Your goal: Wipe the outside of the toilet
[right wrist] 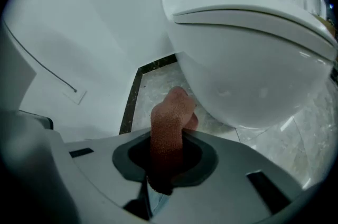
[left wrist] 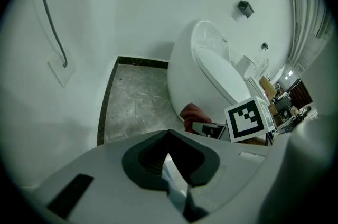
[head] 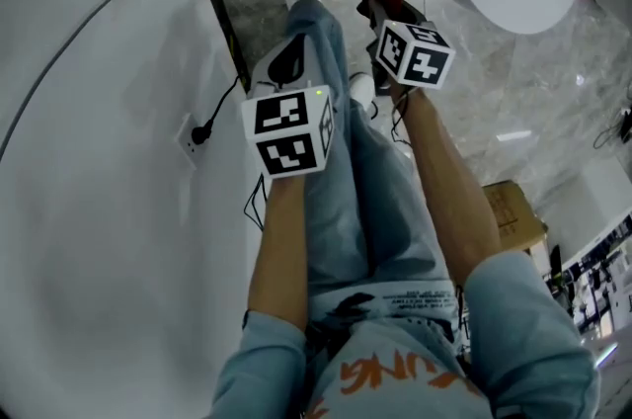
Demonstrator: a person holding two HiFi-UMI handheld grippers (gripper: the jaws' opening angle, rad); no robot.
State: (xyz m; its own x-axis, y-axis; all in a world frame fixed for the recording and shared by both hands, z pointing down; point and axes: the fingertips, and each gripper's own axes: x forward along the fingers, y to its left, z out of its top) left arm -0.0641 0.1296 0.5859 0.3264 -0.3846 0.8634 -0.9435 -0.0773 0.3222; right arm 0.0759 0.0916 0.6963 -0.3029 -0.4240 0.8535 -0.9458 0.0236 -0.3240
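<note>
Glossy white ceramic, smooth and egg-shaped, makes up the toilet (right wrist: 253,59). Its lid is down flat and its outside curves in one unbroken shell without visible marks, catching soft reflections along the lower bulge. It stands against the white wall (head: 99,209) on a grey marbled floor (right wrist: 158,85).

Just beside the toilet's lower curve is the right claw (right wrist: 168,157), clamped tight on a rust-red cloth (right wrist: 170,122). The knitted wad sticks up out of the claw, its rounded end close against the bowl. Whether it actually touches the bowl I cannot tell.

Farther from the toilet, on the wall side, the left claw (left wrist: 168,136) hangs over the person's jeans (head: 346,190), its dark tips pressed together with nothing between them.

Beyond that claw, well apart from the toilet, a black plug (head: 200,134) sits in a socket low on the wall.
</note>
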